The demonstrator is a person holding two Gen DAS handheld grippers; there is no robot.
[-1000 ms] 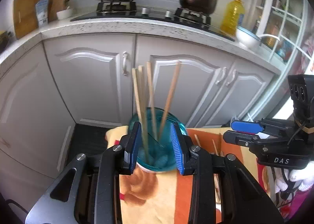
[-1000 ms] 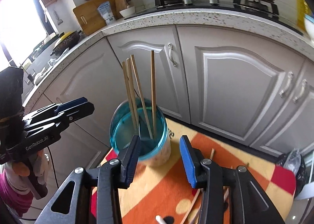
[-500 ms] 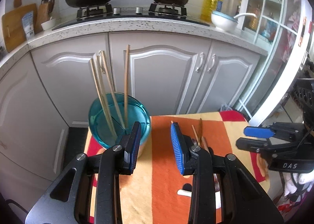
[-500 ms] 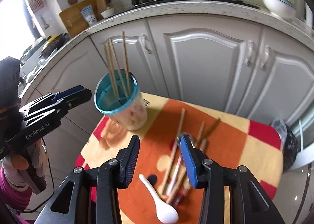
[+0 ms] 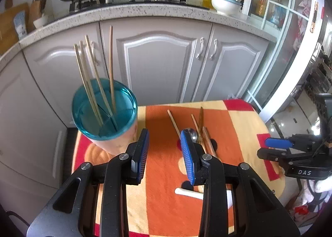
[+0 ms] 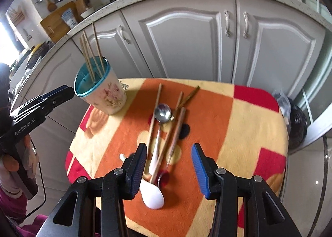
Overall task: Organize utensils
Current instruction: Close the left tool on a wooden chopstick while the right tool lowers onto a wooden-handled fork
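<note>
Both the left gripper (image 5: 164, 154) and the right gripper (image 6: 169, 169) hang wide open and empty over the crossed wooden chopsticks (image 6: 176, 125), steel spoon (image 6: 163, 113) and white ceramic spoon (image 6: 152, 193) on the orange checked cloth (image 6: 228, 116), so a pinch could drag a neighbour along or knock the teal-rimmed floral cup (image 6: 103, 91).

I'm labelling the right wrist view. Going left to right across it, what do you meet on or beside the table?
Left tool → cup holding chopsticks → metal spoon → black bag beside the table.
</note>
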